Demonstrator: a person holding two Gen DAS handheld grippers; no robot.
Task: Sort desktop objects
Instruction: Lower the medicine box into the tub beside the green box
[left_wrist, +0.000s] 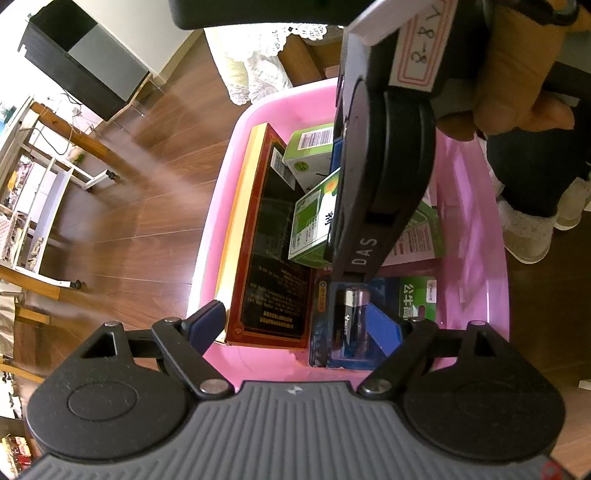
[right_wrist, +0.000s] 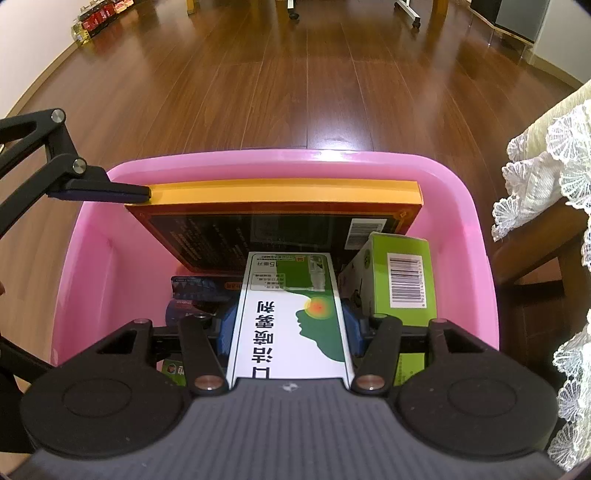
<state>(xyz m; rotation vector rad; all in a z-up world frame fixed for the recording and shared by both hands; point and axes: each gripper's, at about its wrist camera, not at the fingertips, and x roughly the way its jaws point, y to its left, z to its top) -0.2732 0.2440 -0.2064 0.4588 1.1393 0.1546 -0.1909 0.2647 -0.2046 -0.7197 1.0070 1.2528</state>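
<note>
A pink bin stands on the floor and holds several packs. My right gripper is shut on a white-and-green medicine box, held low inside the bin. A long red-and-gold box leans along the far wall. A green barcode box stands beside it. My left gripper hangs open over the bin's near end, above a battery blister pack. One left finger reaches the gold box's end.
A green card pack and a pink-white box lie in the bin. A hand holds the right gripper, with slippered feet close by. A lace-covered seat, a wheeled rack and wooden floor surround the bin.
</note>
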